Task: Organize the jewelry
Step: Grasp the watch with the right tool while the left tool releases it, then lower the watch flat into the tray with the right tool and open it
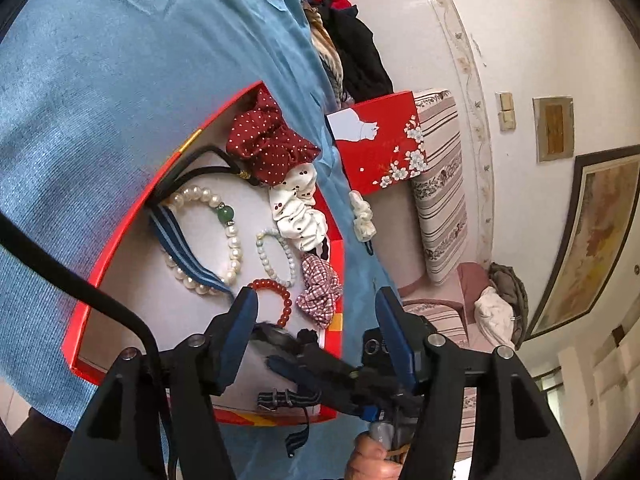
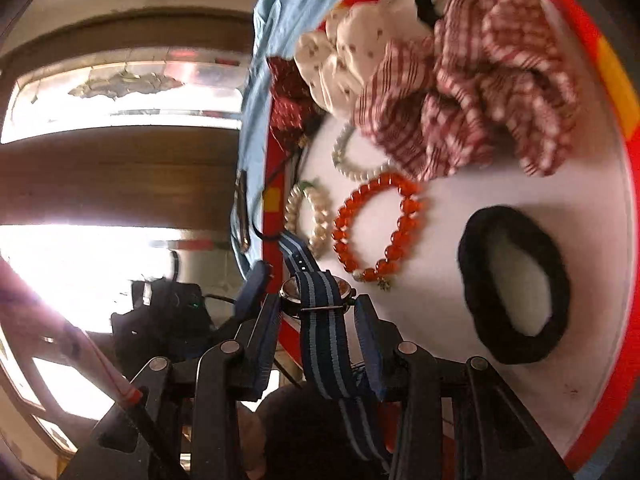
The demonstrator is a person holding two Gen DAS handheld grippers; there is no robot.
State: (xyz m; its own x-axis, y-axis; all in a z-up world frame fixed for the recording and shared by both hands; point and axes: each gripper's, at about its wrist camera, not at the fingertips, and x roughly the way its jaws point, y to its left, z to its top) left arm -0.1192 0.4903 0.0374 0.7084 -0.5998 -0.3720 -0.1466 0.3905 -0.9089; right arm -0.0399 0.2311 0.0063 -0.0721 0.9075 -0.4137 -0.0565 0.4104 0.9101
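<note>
Gripping the watch [image 2: 318, 296] by its case, the right gripper [image 2: 316, 308] has its pads closed in on either side, and the blue striped strap runs back between the fingers and forward toward the box [image 2: 624, 240]. The watch sits right at the box's red rim, near the left wall, so this looks like the placing step: one more piece going in with the rest.

Next move, by my reading, calls for carrying the watch inward past the rim, lowering it onto the white floor and only then spreading the pads.

Room is decent. Bare floor lies between the orange bracelet [image 2: 380, 232] and the black hair band [image 2: 514, 284], both near the gripper. Farther off, the checked scrunchie [image 2: 472, 100] and pearl bracelets crowd the far side. The trailing strap could snag on the red wall.

From the left wrist view, the left gripper [image 1: 316, 300] hangs wide open and empty over the box's near edge [image 1: 80, 320], well apart from the polka-dot scrunchie [image 1: 268, 140]. A white scrunchie [image 1: 362, 216] lies outside on the blue cloth [image 1: 100, 80], not yet put away.
</note>
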